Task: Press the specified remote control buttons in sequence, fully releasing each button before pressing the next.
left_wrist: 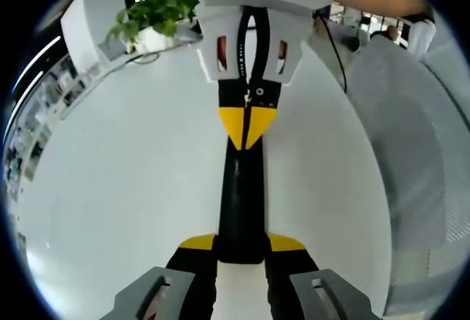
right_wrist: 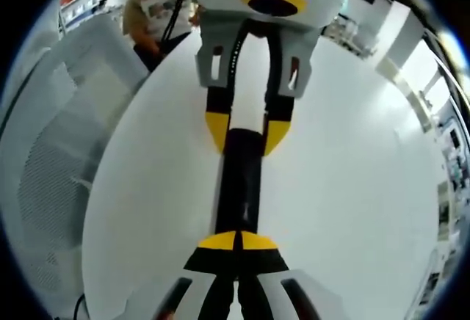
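Observation:
A long black remote control (left_wrist: 239, 195) lies lengthwise on the white table (left_wrist: 110, 188). My left gripper (left_wrist: 241, 243) clamps the remote's near end between its yellow-tipped jaws. Facing it from the far side, my right gripper (left_wrist: 248, 125) is shut, its joined yellow tips resting on the remote's top face. In the right gripper view, the right gripper (right_wrist: 237, 241) is shut with its tips together over the remote (right_wrist: 239, 180), and the left gripper (right_wrist: 246, 133) grips the far end from both sides. No buttons can be made out.
A potted green plant (left_wrist: 154, 15) stands at the table's far edge. A grey mesh chair (left_wrist: 418, 151) is beside the table, also seen as the chair (right_wrist: 59, 151). A person (right_wrist: 154, 12) stands beyond the table. Bare white table (right_wrist: 330, 188) surrounds the remote.

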Demonstrator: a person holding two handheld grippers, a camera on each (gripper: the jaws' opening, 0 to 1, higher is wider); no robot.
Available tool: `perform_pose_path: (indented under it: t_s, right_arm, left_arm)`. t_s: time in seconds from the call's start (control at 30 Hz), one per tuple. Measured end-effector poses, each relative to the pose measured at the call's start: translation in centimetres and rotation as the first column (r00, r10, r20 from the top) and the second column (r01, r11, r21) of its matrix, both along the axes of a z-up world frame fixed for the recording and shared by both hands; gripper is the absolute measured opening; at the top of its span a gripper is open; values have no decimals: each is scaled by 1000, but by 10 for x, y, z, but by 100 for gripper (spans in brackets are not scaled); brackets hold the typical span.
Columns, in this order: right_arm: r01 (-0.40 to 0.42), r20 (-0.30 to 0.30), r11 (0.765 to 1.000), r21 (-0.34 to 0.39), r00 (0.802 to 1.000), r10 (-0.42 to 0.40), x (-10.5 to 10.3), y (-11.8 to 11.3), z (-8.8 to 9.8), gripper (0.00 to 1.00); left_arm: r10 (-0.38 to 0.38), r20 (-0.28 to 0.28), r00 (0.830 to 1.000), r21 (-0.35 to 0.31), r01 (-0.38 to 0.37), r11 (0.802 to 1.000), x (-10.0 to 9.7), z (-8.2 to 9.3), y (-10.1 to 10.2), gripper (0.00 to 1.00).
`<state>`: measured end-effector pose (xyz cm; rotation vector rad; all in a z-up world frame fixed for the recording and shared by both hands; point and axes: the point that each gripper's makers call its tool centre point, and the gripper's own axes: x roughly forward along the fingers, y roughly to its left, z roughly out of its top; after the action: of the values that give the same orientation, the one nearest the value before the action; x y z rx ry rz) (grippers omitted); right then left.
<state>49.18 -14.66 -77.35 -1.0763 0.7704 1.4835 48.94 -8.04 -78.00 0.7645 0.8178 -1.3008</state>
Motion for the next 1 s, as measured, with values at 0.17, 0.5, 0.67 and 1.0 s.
perform_pose_path:
  t_s: [0.17, 0.5, 0.67, 1.0]
  right_arm:
    - [-5, 12, 1000, 7, 1000, 5, 0, 0, 1, 0]
    - [9, 13, 999, 43, 1000, -10, 0, 1, 9, 0]
    - [14, 15, 998, 58, 1000, -15, 2, 4, 17, 0]
    - [32, 13, 997, 73, 999, -33, 7, 13, 25, 0]
  left_arm:
    - [1, 0, 1000, 2, -1, 1000, 0, 0, 0, 24]
    - [0, 7, 1000, 12, 0, 1000, 0, 0, 0, 24]
    - [1, 6, 1000, 13, -1, 1000, 0, -1, 0, 24]
    - [-4, 8, 1000, 16, 3, 1000, 0, -1, 0, 24]
